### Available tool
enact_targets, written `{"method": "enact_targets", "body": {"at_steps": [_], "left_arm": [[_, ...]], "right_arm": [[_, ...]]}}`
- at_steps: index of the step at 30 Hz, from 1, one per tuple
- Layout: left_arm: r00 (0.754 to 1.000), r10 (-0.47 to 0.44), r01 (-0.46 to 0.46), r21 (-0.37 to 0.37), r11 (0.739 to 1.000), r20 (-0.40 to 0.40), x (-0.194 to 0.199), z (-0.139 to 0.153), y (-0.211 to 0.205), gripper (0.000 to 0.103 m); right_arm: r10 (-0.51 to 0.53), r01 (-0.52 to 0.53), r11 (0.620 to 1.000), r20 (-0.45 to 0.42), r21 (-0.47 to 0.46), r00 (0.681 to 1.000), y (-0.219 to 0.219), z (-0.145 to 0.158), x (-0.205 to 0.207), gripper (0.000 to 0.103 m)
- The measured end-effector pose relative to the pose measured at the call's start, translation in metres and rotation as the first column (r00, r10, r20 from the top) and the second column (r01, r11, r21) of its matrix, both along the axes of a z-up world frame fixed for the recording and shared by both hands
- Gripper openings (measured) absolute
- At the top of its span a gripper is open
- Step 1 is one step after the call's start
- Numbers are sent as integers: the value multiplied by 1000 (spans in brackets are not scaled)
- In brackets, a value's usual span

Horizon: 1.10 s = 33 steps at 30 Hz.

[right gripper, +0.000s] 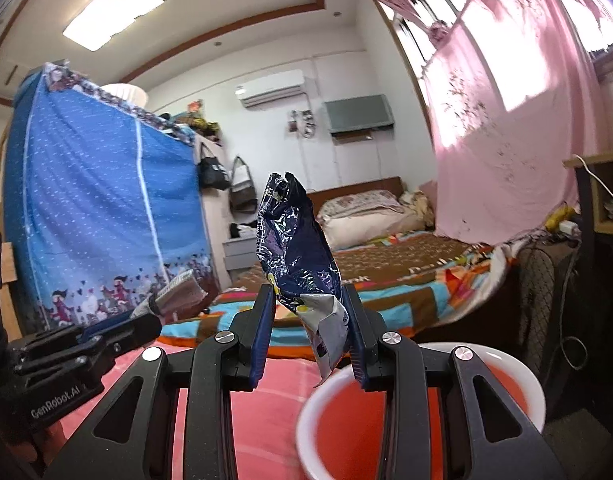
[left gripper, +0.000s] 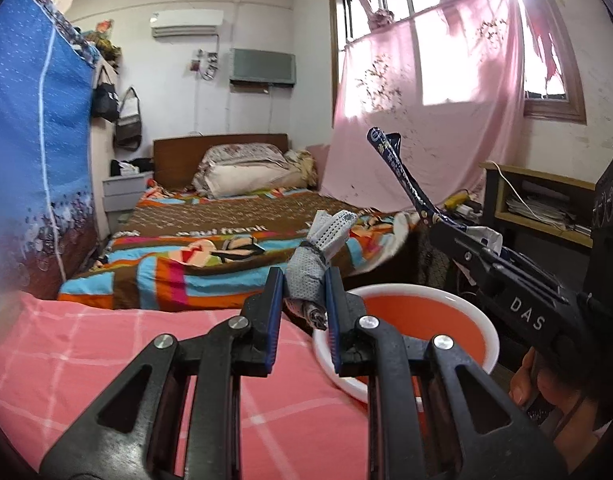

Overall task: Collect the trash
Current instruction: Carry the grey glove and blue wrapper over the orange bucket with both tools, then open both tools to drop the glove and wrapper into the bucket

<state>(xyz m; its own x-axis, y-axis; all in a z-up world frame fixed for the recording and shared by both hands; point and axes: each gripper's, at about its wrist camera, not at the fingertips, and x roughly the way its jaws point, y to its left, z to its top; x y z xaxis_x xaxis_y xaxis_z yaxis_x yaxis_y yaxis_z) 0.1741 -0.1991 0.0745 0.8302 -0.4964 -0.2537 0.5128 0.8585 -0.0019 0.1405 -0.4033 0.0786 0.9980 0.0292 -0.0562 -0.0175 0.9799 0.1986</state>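
Now a grey wad (left gripper: 312, 268) and a blue wrapper (right gripper: 296, 248) are being pinched by the left fingers (left gripper: 276, 300) and the right fingers (right gripper: 262, 320); each should be released only directly above the red bin (left gripper: 406, 320).

White letters "DAS" are printed on the black body of the right tool (left gripper: 426, 218), as seen from the left wrist. "GenRobot.AI" is printed in white on the body of the left tool (right gripper: 156, 306), as seen from the right wrist. The bedspread (left gripper: 210, 240) reads "paul frank". The print on the dark blue snack wrapper (right gripper: 296, 248) is illegible.
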Motion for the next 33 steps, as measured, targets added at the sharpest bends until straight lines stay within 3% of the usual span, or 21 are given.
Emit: {"method": "enact_targets", "body": {"at_steps": [12, 25, 29, 33], "left_arm": [[988, -78, 82, 22, 996, -133, 17, -20, -48, 24], [949, -128, 145, 40, 989, -288, 29, -42, -75, 25], [947, -119, 141, 54, 988, -298, 29, -43, -79, 31], [944, -123, 143, 44, 989, -308, 31, -43, -79, 37]], "right_arm": [[-71, 81, 993, -117, 85, 991, -41, -15, 6, 34], [-61, 101, 982, -240, 159, 969, -58, -29, 18, 34], [-64, 112, 980, -268, 167, 961, -62, -31, 20, 34], [-59, 111, 978, -277, 176, 959, -64, -31, 21, 43]]}}
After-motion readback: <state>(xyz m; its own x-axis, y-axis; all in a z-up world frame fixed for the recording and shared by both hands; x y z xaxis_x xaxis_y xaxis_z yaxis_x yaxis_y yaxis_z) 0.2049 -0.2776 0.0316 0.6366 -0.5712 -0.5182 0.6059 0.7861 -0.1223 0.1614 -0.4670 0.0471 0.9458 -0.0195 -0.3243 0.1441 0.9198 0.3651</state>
